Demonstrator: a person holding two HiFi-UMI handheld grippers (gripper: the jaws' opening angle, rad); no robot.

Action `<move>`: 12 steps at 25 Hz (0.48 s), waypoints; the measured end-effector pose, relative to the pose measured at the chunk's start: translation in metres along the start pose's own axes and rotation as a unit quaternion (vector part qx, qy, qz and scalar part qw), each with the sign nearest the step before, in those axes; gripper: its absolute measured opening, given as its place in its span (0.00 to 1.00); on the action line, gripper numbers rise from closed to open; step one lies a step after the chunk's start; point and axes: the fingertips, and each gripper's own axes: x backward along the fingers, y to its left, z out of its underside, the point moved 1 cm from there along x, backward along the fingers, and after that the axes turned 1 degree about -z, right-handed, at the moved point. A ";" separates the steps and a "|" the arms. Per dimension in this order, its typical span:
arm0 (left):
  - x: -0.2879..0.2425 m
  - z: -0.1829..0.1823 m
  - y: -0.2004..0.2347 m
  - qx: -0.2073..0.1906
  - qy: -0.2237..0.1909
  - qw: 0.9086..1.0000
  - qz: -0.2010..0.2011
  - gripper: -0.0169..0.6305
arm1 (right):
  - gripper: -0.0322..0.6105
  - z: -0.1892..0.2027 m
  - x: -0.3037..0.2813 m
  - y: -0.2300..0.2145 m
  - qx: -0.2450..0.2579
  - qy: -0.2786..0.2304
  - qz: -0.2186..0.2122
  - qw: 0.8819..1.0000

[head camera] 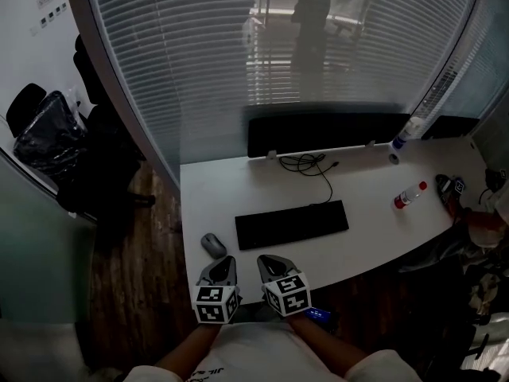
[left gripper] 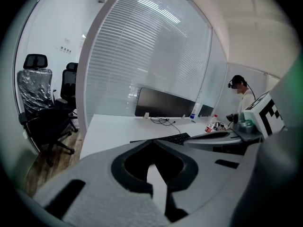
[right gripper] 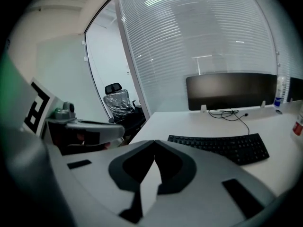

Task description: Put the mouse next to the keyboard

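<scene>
Desk (head camera: pixel 238 189) with mouse (head camera: pixel 213 245), head view only

Two light grey plastic tools are noted: left gripper (head camera: pixel 226 260) and right gripper (head camera: pixel 270 259). Each has pointed jaws, with black lining seen around a diamond-shaped cut-out. A white cube with black square markers (head camera: pixel 216 304) is mounted on each. A white short-sleeved top (head camera: pixel 254 352) with small dark lettering is worn.
</scene>
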 end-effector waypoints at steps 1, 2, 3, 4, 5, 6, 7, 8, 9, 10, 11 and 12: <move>0.000 0.000 0.003 0.001 0.000 1.000 -0.003 0.03 | 0.06 -0.001 -0.004 0.002 0.003 0.001 -0.006 1.000; 0.000 0.001 0.006 0.002 0.001 1.000 -0.006 0.04 | 0.06 -0.001 -0.008 0.005 0.005 0.002 -0.012 1.000; 0.001 0.002 0.009 0.004 0.002 1.000 -0.009 0.04 | 0.06 -0.002 -0.012 0.008 0.007 0.003 -0.018 1.000; 0.002 0.003 0.012 0.006 0.003 1.000 -0.013 0.03 | 0.06 -0.003 -0.016 0.010 0.007 0.003 -0.024 1.000; 0.004 0.005 0.016 0.008 0.005 1.000 -0.017 0.04 | 0.06 -0.004 -0.020 0.012 0.007 0.004 -0.030 1.000; 0.006 0.007 0.019 0.010 0.007 1.000 -0.021 0.04 | 0.06 -0.005 -0.024 0.014 0.008 0.005 -0.035 0.999; 0.008 0.008 0.023 0.010 0.008 1.000 -0.025 0.03 | 0.06 -0.006 -0.028 0.016 0.010 0.006 -0.039 0.999; 0.010 0.010 0.027 0.011 0.009 0.999 -0.029 0.04 | 0.06 -0.007 -0.033 0.019 0.015 0.008 -0.042 0.999; 0.011 0.012 0.032 0.011 0.010 0.999 -0.034 0.04 | 0.06 -0.008 -0.038 0.021 0.021 0.010 -0.044 0.999; 0.012 0.013 0.037 0.012 0.011 0.999 -0.039 0.03 | 0.06 -0.009 -0.044 0.023 0.027 0.012 -0.047 0.998; 0.012 0.015 0.043 0.013 0.012 0.999 -0.043 0.04 | 0.06 -0.009 -0.051 0.024 0.033 0.014 -0.048 0.998; 0.012 0.016 0.048 0.016 0.013 0.999 -0.047 0.03 | 0.06 -0.009 -0.058 0.026 0.038 0.016 -0.049 0.998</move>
